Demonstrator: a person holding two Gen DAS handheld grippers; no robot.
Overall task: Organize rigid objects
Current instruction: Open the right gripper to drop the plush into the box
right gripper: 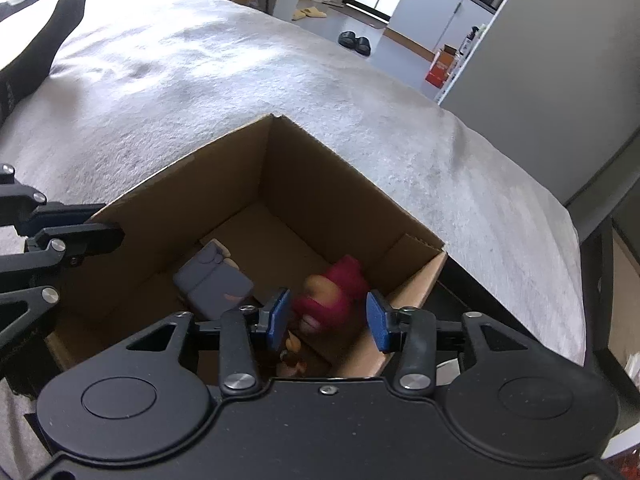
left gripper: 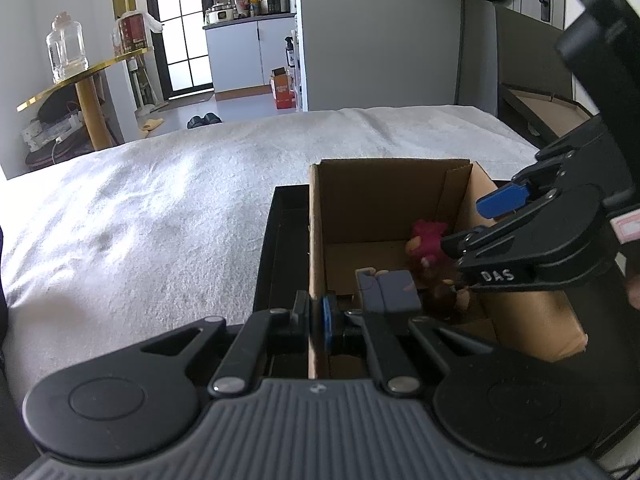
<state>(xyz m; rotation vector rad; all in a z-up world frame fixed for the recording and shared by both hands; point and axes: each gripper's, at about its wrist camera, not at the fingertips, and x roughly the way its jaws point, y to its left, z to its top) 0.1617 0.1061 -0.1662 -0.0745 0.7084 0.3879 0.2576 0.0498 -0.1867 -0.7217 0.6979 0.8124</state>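
An open cardboard box (left gripper: 316,216) (right gripper: 224,184) stands on a bed. My left gripper (left gripper: 316,322) is shut on the box's near left wall. Inside lie a grey-purple block toy (left gripper: 390,290) (right gripper: 214,280), a magenta figure (left gripper: 426,240) (right gripper: 336,292) and a brown figure (left gripper: 446,296) (right gripper: 294,354). My right gripper (right gripper: 328,322) is open above the box's right side, its blue pads (right gripper: 280,316) apart. The magenta figure is blurred between and below them, not gripped. In the left wrist view the right gripper (left gripper: 476,224) reaches over the box's right wall.
The box sits in a black tray (left gripper: 280,224). The bed's white blanket (left gripper: 160,208) spreads to the left and beyond. A person's black-socked leg (right gripper: 40,44) lies at the far left. A gold side table (left gripper: 80,80) and a kitchen area lie past the bed.
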